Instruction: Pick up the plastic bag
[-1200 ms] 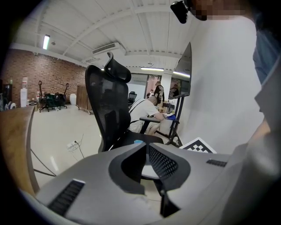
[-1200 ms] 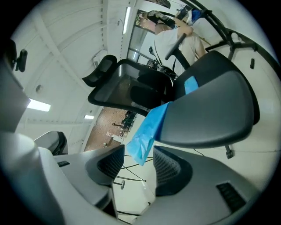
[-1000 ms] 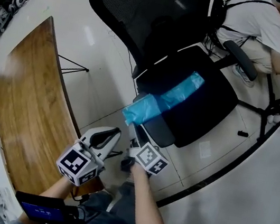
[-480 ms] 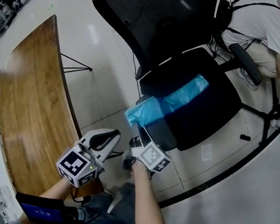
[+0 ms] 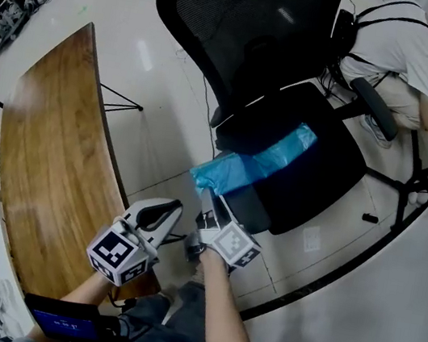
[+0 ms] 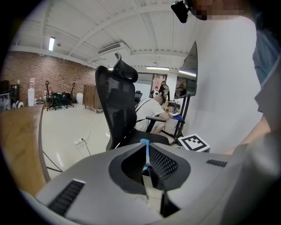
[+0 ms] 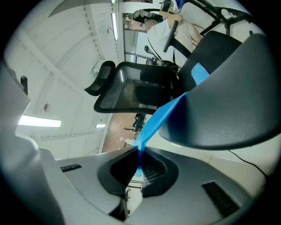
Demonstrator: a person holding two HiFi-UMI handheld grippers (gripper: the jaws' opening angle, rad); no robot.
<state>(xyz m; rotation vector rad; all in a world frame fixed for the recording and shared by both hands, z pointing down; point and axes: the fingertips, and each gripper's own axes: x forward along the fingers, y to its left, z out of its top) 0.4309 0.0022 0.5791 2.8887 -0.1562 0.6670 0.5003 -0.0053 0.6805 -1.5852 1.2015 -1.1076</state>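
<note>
A light blue plastic bag (image 5: 260, 164) lies across the black seat of an office chair (image 5: 323, 157), its near end hanging over the front edge. My right gripper (image 5: 207, 199) is at that near end and is shut on the bag. In the right gripper view the blue film (image 7: 161, 116) runs from the seat (image 7: 228, 88) down into the closed right gripper (image 7: 139, 160). My left gripper (image 5: 173, 205) hovers just left of it, clear of the bag. Its jaws are together in the left gripper view (image 6: 146, 147), with nothing held.
A curved wooden table (image 5: 45, 153) runs along the left. The chair's mesh backrest (image 5: 246, 33) rises behind the seat. A person (image 5: 391, 50) sits at a desk at the back right. Pale floor with cables surrounds the chair.
The right gripper has stayed at the bag's hanging end, which now looks drawn flatter toward it. The left gripper has not moved.
</note>
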